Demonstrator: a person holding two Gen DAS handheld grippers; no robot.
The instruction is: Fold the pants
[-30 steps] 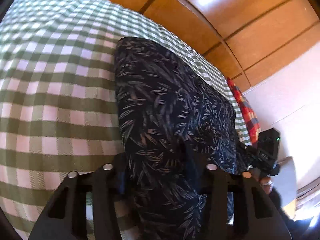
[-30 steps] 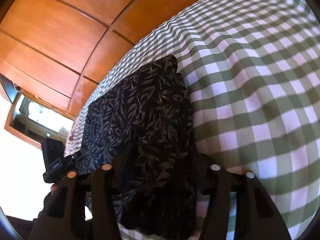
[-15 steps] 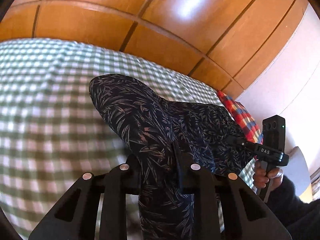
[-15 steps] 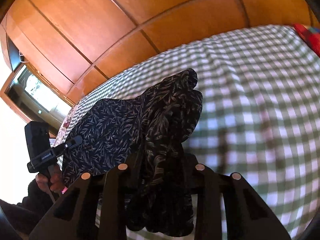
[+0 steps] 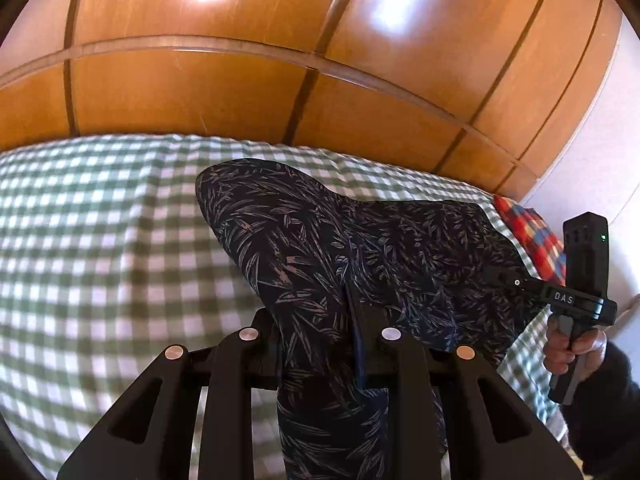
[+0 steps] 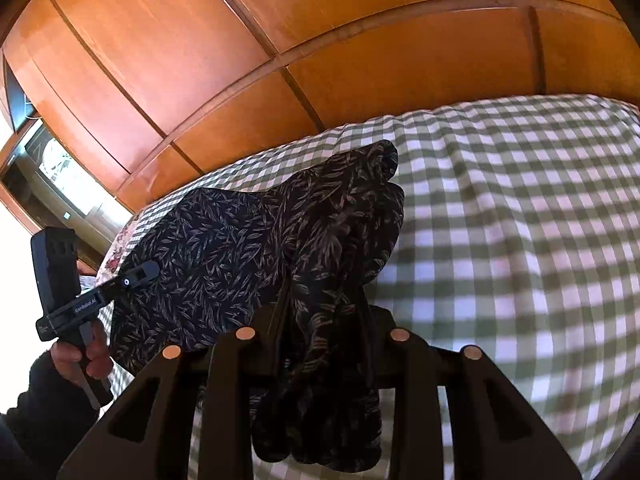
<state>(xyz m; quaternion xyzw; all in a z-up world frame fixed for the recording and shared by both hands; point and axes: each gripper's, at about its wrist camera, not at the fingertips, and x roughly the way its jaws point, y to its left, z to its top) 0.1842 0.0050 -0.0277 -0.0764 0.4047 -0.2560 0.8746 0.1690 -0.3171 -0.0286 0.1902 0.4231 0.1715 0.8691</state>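
The pants (image 5: 360, 248) are dark navy with a pale leaf print. They hang stretched between both grippers above a green and white checked bed cover (image 5: 100, 248). My left gripper (image 5: 320, 320) is shut on one end of the cloth, which bunches between its fingers. My right gripper (image 6: 324, 312) is shut on the other end, where the cloth (image 6: 332, 240) is gathered in thick folds. In each view the other gripper shows at the far end of the pants, the right one (image 5: 504, 276) and the left one (image 6: 140, 272).
A wooden panelled wall (image 5: 280, 80) stands behind the bed. A red checked pillow (image 5: 532, 236) lies at the far right of the bed. A floral pillow (image 6: 116, 256) and a mirror (image 6: 60, 172) show at the left in the right wrist view.
Both grippers have lifted and tilted up with the pants. The cloth has risen off the bed cover and more of the wooden wall shows.
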